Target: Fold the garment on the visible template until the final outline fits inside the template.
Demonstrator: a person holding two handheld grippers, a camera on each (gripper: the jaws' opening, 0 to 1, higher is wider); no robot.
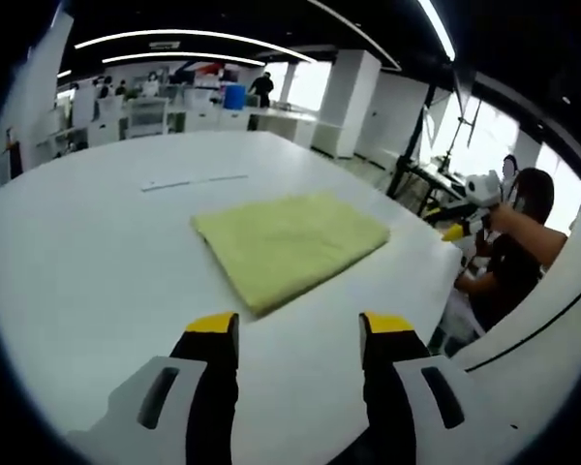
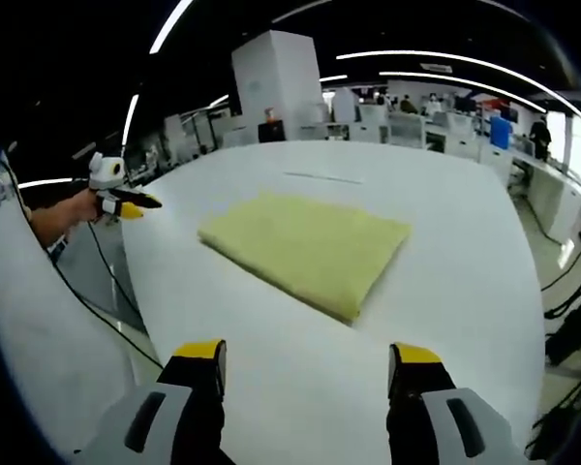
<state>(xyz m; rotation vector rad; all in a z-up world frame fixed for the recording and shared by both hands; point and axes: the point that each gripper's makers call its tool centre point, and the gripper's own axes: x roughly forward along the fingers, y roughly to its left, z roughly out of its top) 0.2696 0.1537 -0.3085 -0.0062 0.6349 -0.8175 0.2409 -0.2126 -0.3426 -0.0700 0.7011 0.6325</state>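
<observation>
Left gripper view: the left gripper [image 1: 296, 332] rose from the 6 o'clock edge with its two yellow-tipped jaws spread wide and nothing between them. Beyond the tips, toward 12 o'clock, the yellow-green garment [image 1: 290, 246] lay folded flat into a compact, roughly rectangular shape on the white table [image 1: 97, 262] — well apart from the jaws, touching neither. A thin pale line [image 1: 194, 181] ran across the table surface past the garment at about 11 o'clock; whether it formed part of a template outline could not be determined. At 3 o'clock, off the table edge, a person's hand [image 1: 499, 219] held the right gripper [image 1: 455, 231], its yellow tip pointing toward the table; its jaw state could not be read from this view. Office desks [image 1: 165, 111] and standing people filled the background at 12 o'clock.

Right gripper view: the right gripper [image 2: 307, 363] came up from 6 o'clock, jaws parted wide and empty. The folded garment [image 2: 310, 247] lay flat on the table [image 2: 445, 252] ahead of the jaws at roughly 12 o'clock, clear of both tips, all four edges visible. The thin line [image 2: 321, 177] sat on the table beyond the garment's far edge. At 9 o'clock a hand [image 2: 77, 208] held the left gripper [image 2: 136, 204] off the table's side — yellow tip pointing inward, clear of the garment
</observation>
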